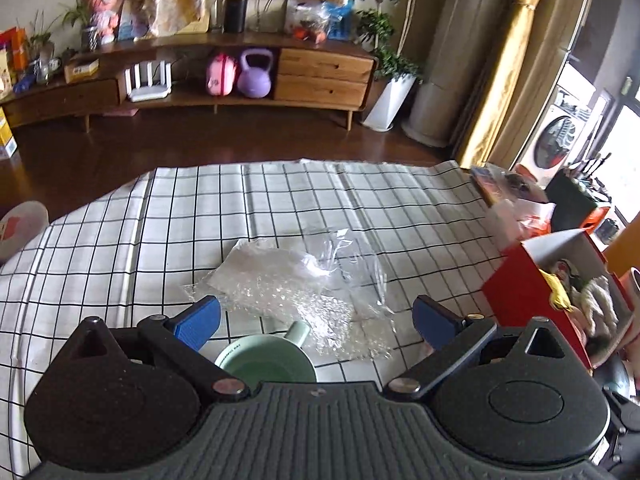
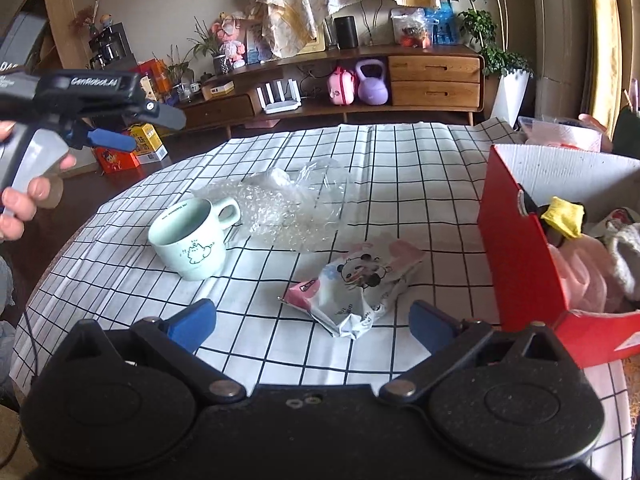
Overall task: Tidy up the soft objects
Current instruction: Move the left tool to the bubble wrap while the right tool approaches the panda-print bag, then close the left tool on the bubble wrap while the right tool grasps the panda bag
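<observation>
A clear bubble-wrap bag (image 1: 304,292) (image 2: 288,204) lies crumpled mid-table on the checked cloth. My left gripper (image 1: 316,322) hovers open above it and above a mint green mug (image 1: 266,364) (image 2: 192,240), nothing between its blue fingers. In the right wrist view a hand holds that left gripper (image 2: 132,128) high at the left. A crumpled panda-print packet (image 2: 356,284) lies just ahead of my right gripper (image 2: 312,322), which is open and empty. A red box (image 2: 520,248) (image 1: 516,292) at the right holds soft things: a yellow piece (image 2: 564,216), pink fabric, white knit.
The checked tablecloth (image 1: 280,196) covers a round table. Beyond it stand a wooden sideboard (image 1: 324,76) with a purple kettlebell (image 1: 256,74), plants and clutter. More packets and a box sit past the red box at the table's right edge (image 1: 516,196).
</observation>
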